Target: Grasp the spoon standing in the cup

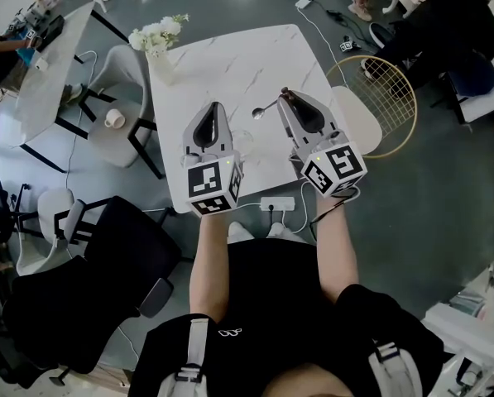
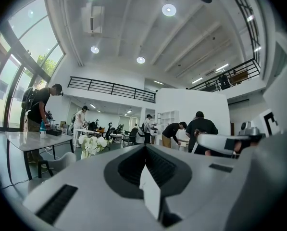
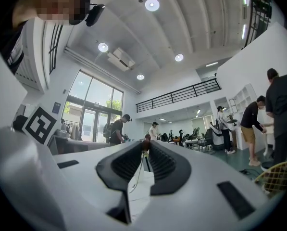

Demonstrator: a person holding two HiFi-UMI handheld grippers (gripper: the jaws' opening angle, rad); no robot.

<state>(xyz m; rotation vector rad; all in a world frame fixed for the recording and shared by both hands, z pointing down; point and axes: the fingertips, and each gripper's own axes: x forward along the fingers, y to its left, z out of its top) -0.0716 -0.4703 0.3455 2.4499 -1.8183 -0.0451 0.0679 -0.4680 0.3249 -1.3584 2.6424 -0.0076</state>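
Head view, table: the white marble table [image 1: 230,64] is carrying a vase of white flowers [image 1: 157,35] at its far left corner.
Head view, spoon: the spoon [image 1: 266,107] is hanging roughly level above the table, its bowl pointing left and its dark handle end lying between the right fingers.
Head view, right gripper: the right gripper [image 1: 285,96] is pinching that handle end at its very tips.
Head view, left gripper: the left gripper [image 1: 213,106] is hovering near the spoon's bowl, apart from it.
Left gripper view, fingers: the left fingers [image 2: 160,167] are sitting together at the tips, with nothing between them.
Right gripper view, fingers: the right fingers [image 3: 129,162] are clamping the brown handle end [image 3: 144,142] at the tips, not deeper between the pads.
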